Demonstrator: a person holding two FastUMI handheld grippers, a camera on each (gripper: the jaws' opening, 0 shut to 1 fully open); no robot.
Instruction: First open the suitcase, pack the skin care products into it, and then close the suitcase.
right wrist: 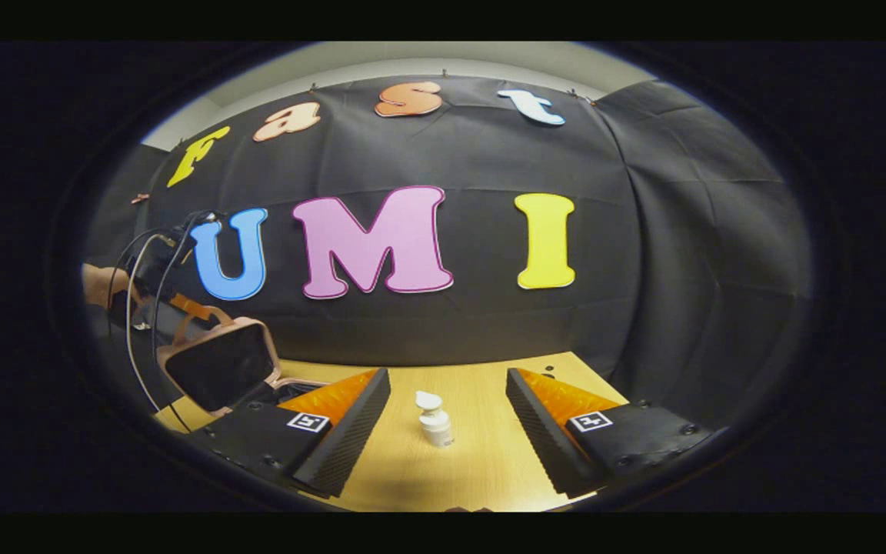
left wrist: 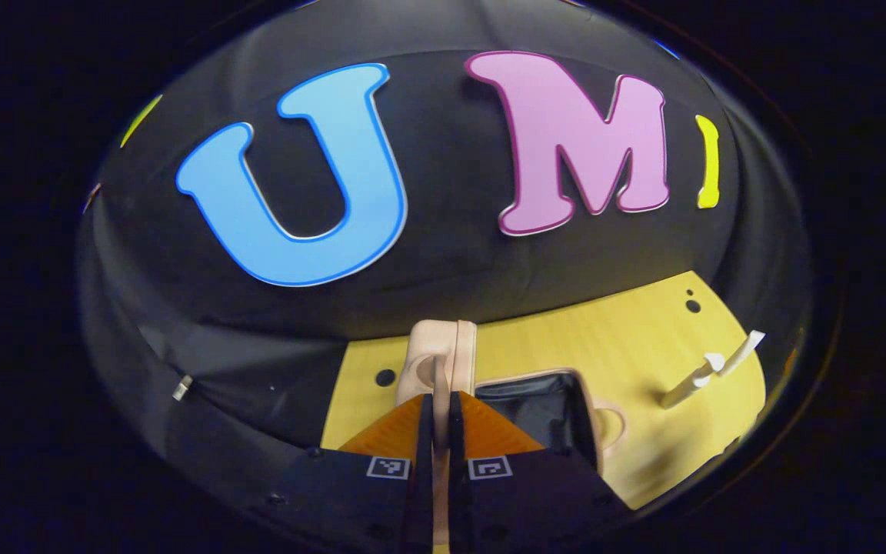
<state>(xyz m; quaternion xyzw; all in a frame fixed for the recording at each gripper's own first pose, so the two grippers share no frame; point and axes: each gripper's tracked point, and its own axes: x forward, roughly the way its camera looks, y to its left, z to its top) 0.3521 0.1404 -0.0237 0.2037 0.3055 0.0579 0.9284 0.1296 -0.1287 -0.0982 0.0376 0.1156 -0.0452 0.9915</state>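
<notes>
Meanwhile, left claw (left wrist: 441, 415) clamped on raised suitcase lid (left wrist: 443, 354), right claw (right wrist: 447, 412) wide around bottle (right wrist: 434, 419).

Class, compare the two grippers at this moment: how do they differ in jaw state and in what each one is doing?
The left gripper has its jaws closed on the edge of the suitcase lid; the right gripper has its jaws wide apart and grips nothing. The left gripper props the lid up, while the right gripper faces a small white bottle standing on the wooden table. Both carry square tracking markers.
</notes>
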